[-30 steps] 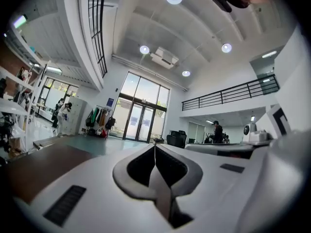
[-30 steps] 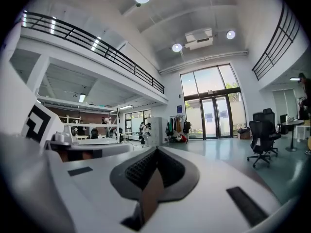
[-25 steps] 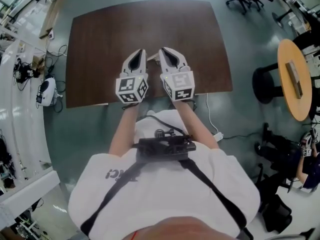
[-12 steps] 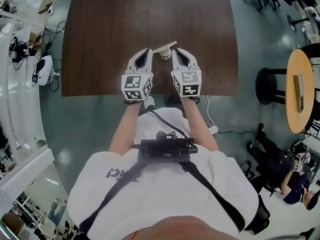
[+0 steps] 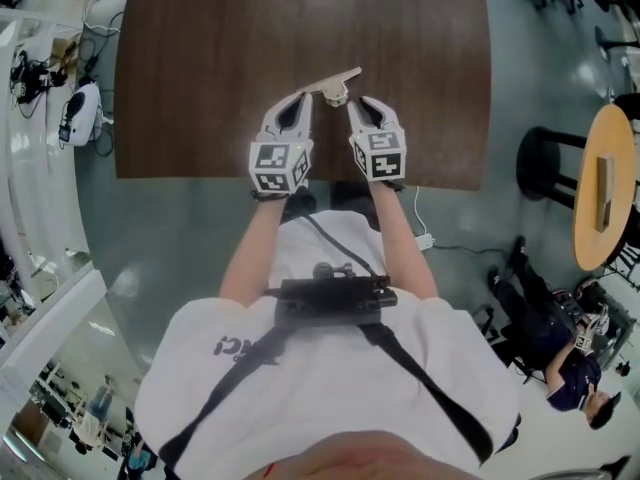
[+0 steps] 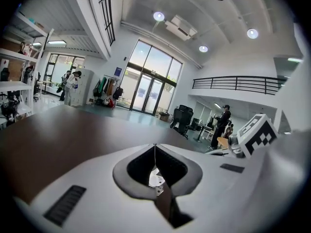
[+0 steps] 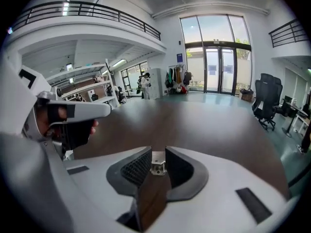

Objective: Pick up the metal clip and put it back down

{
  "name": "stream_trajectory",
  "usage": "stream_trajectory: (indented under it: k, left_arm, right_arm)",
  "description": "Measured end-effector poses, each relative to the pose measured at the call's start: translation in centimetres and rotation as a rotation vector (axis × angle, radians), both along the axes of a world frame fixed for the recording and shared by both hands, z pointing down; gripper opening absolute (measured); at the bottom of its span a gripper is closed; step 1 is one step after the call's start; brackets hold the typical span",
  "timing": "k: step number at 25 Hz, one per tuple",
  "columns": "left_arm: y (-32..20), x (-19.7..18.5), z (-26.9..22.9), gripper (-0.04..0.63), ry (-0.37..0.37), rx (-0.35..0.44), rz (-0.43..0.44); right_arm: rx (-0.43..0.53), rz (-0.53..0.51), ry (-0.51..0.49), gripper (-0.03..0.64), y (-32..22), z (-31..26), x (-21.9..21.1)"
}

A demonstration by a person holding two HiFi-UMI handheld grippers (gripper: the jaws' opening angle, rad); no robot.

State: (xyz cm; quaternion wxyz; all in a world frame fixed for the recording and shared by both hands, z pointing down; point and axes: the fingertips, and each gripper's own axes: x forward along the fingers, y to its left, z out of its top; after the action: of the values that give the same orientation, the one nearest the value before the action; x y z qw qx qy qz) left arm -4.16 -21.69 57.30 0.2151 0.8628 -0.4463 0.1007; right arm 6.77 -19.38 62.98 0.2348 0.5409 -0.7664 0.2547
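The metal clip [image 5: 335, 86] lies on the brown surface [image 5: 200, 68] just ahead of both tongs. In the head view its long axis slants from near-left to far-right. The right tongs [image 5: 359, 104] have just been opening and stand narrowly parted, with the clip showing in the gap. The left tongs [image 5: 302, 100] are closed and empty.

Both my forearms reach forward, left tool [image 5: 300, 98] with jaws together, right tool [image 5: 357, 103] jaws just opening slightly, metal clip [image 7: 156, 168] showing between them.

A person held the left gripper [image 5: 298, 102] and the right gripper [image 5: 359, 105], its jaws just opening on nothing, close behind the metal clip [image 5: 336, 89] on a brown table [image 5: 200, 68].
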Motion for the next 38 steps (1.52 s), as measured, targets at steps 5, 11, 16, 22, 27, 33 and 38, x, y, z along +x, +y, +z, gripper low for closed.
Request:
stream_trajectory:
  k: [5,11,16,22,27,33,38]
  left_arm:
    - [-1.2,-1.5,1.4,0.014,0.011,-0.051,-0.083]
    - [-2.8,-3.2,2.5,0.014,0.005,-0.075,-0.119]
    - [-3.1,-3.6,4.0,0.014,-0.013,-0.106,-0.153]
    - [-3.0,-4.2,5.0,0.014,-0.023,-0.139,-0.17]
    - [-3.2,-5.2,5.6,0.014,-0.029,-0.155,-0.186]
    - [-3.7,-6.4,5.8,0.014,-0.031,-0.161,-0.199]
    - [-3.7,-6.4,5.8,0.014,-0.029,-0.162,-0.194]
  right_arm:
    - [-0.088,-0.019,0.004,0.064,-1.1,3.1,-0.8]
    - [-0.149,-0.076,0.026,0.157,-2.9,5.8,-2.2]
    - [-0.21,-0.091,0.014,0.262,-3.5,8.4,-1.8]
    - [-0.258,-0.11,0.023,0.304,-4.1,10.6,-4.1]
    - [-0.234,-0.081,0.068,0.304,-5.8,11.1,-4.9]
    - [-0.259,-0.066,0.074,0.304,-6.2,12.4,-5.9]
    - [-0.236,-0.03,0.077,0.302,-6.4,12.1,-5.8]
